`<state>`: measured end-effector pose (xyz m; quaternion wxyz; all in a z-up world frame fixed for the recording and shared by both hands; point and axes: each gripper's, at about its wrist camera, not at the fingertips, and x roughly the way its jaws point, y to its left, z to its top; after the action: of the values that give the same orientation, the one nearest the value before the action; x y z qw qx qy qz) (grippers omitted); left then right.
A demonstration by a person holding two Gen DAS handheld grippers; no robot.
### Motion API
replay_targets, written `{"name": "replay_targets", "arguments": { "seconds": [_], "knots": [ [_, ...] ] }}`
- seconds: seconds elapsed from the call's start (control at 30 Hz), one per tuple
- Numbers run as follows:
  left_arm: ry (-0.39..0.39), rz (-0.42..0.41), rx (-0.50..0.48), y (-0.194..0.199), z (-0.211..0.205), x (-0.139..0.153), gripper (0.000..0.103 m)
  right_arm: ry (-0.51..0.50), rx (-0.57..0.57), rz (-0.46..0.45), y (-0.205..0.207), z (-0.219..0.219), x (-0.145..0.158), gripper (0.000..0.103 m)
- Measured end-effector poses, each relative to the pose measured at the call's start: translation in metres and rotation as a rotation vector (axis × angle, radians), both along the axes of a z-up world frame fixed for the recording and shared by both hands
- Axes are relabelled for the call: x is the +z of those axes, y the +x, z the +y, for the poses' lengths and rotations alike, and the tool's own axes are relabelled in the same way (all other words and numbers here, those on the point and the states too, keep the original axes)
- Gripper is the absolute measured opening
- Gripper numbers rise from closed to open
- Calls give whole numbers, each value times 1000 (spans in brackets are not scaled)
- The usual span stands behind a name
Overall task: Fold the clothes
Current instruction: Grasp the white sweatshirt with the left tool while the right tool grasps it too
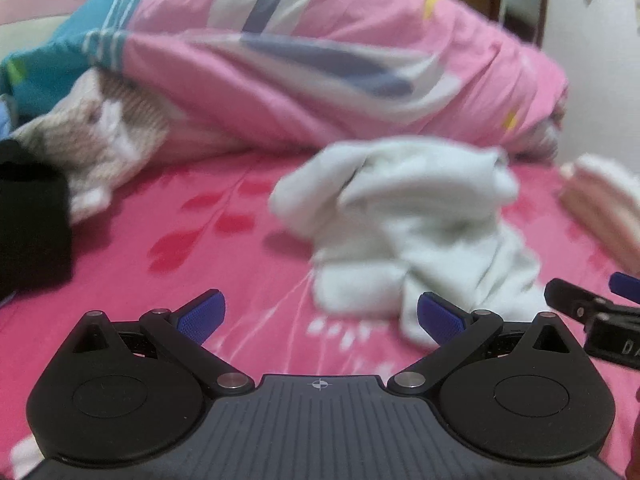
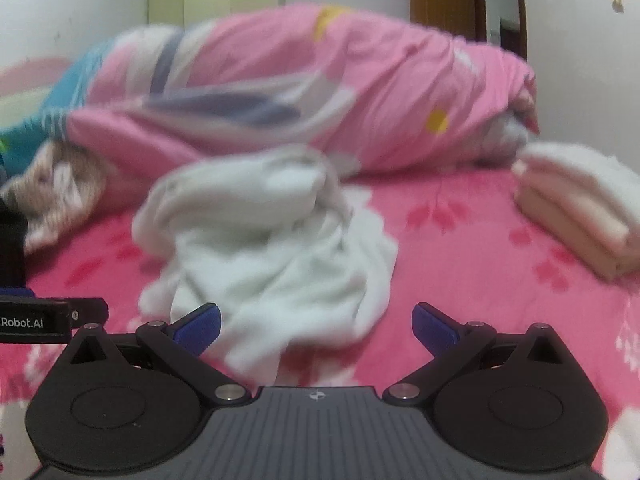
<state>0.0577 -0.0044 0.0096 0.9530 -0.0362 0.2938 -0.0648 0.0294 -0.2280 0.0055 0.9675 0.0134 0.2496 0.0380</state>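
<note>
Pink bedsheet [image 1: 200, 264] with red leaf prints spreads under us, a rolled pink quilt [image 1: 320, 60] at twelve o'clock. Our left gripper [image 1: 320, 316] hangs with fingers spread wide, empty; our right gripper [image 2: 316, 324] likewise gapes, holding nothing. We see the crumpled white garment [image 2: 260, 240] lying on the bed just ahead, at one o'clock from the left gripper. Folded cream clothes [image 2: 576, 208] sit at two o'clock.

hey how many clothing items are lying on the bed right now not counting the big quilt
4 visible: a crumpled white garment mid-bed, a folded pale pink one at right, a beige knit and a black item at left. The quilt may hide more.
</note>
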Motion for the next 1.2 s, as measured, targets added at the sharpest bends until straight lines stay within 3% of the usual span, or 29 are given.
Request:
{"name": "replay_targets", "arguments": {
  "seconds": [0.17, 0.27, 0.37, 0.47, 0.5, 0.53, 0.57, 0.63, 0.67, 0.7, 0.73, 0.83, 1.0, 1.2],
  "knots": [
    [27, -119, -48, 26, -11, 17, 102, 44, 43, -87, 29, -18, 25, 103],
    [58, -179, -108, 42, -21, 24, 100, 110, 76, -80, 58, -25, 32, 103],
    [126, -175, -178, 62, -40, 19, 98, 195, 104, -33, 91, -32, 33, 103],
    [189, -152, -237, 80, -58, 12, 84, 287, 138, 42, 124, -37, 24, 103],
    [208, -134, -251, 85, -64, 8, 71, 315, 148, 73, 134, -38, 19, 103],
    [221, -112, -262, 90, -68, 4, 61, 343, 159, 109, 144, -38, 14, 98],
    [218, -106, -266, 91, -70, 1, 58, 370, 170, 147, 153, -38, 9, 93],
    [201, -104, -268, 91, -71, -3, 51, 404, 183, 206, 163, -37, 0, 73],
    [188, -106, -265, 90, -70, -4, 46, 416, 188, 226, 165, -36, -3, 69],
    [175, -107, -264, 89, -70, -4, 35, 422, 191, 227, 165, -35, -4, 63],
    [157, -102, -266, 89, -69, -4, 28, 421, 195, 220, 163, -35, -3, 49],
    [150, -96, -273, 84, -69, 0, 15, 412, 213, 198, 154, -32, 4, 28],
    [123, -133, -276, 62, -63, 17, 10, 398, 239, 157, 132, -28, 22, 20],
    [60, -188, -332, 3, -44, 44, 10, 427, 280, 96, 88, -31, 46, 18]
  ]
}}
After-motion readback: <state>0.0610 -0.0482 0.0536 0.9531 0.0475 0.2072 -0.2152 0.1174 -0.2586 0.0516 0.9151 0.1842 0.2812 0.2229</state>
